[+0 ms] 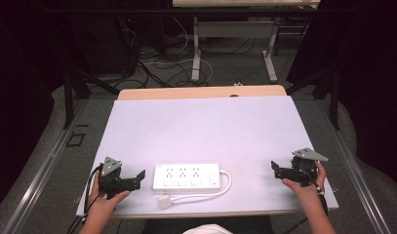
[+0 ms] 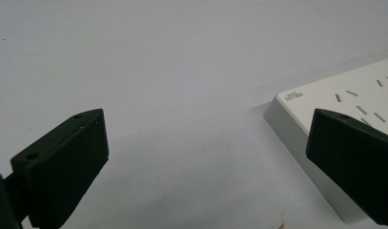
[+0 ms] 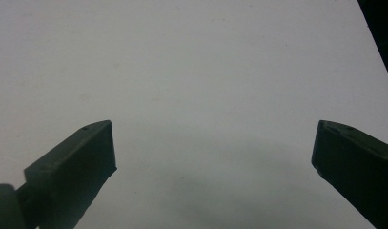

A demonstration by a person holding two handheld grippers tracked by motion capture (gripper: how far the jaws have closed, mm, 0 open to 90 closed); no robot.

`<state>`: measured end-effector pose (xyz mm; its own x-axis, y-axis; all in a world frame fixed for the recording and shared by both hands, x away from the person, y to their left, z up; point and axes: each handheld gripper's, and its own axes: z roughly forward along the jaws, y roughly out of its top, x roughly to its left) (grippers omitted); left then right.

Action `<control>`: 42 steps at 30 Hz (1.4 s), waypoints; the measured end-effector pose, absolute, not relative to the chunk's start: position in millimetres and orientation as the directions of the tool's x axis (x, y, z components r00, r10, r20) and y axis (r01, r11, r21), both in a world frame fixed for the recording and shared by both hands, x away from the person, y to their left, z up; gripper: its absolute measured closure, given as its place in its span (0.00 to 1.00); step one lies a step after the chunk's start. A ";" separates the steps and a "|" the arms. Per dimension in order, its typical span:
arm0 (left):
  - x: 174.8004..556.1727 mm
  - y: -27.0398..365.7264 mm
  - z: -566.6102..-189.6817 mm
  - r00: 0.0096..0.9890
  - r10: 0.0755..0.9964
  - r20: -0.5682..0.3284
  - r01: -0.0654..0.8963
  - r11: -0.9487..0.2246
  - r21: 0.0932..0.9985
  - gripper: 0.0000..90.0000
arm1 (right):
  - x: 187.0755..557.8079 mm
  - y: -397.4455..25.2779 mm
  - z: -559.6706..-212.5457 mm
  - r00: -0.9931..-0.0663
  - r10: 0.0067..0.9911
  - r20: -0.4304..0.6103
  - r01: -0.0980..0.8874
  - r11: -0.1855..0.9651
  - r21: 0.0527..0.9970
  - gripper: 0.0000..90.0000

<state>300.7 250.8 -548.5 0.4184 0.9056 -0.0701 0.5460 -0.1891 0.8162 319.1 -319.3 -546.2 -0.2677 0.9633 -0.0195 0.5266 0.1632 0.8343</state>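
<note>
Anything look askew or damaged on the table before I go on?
Nothing stands out. The power strip lies flat and square to the table edge, its cord looped to the plug in front. Both tongs are open, holding nothing.

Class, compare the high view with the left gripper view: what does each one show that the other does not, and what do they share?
High view alone: the plug on its looped cable, the right gripper, both hands, the floor beyond the table.
Left gripper view alone: small lettering on the power strip's corner.
Shared: the white power strip, the open left gripper, the white table top.
</note>
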 end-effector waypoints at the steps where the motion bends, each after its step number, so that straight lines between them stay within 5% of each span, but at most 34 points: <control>1: 300.4 250.4 -548.7 0.416 0.906 -0.075 0.548 -0.185 0.816 0.01 | 319.2 -319.0 -546.3 -0.269 0.963 -0.017 0.526 0.162 0.835 0.01; 42: 297.7 252.8 -548.8 0.410 0.909 -0.076 0.553 -0.181 0.813 0.01 | 309.7 -283.4 -534.0 -0.441 0.895 -0.066 0.532 0.321 0.783 0.20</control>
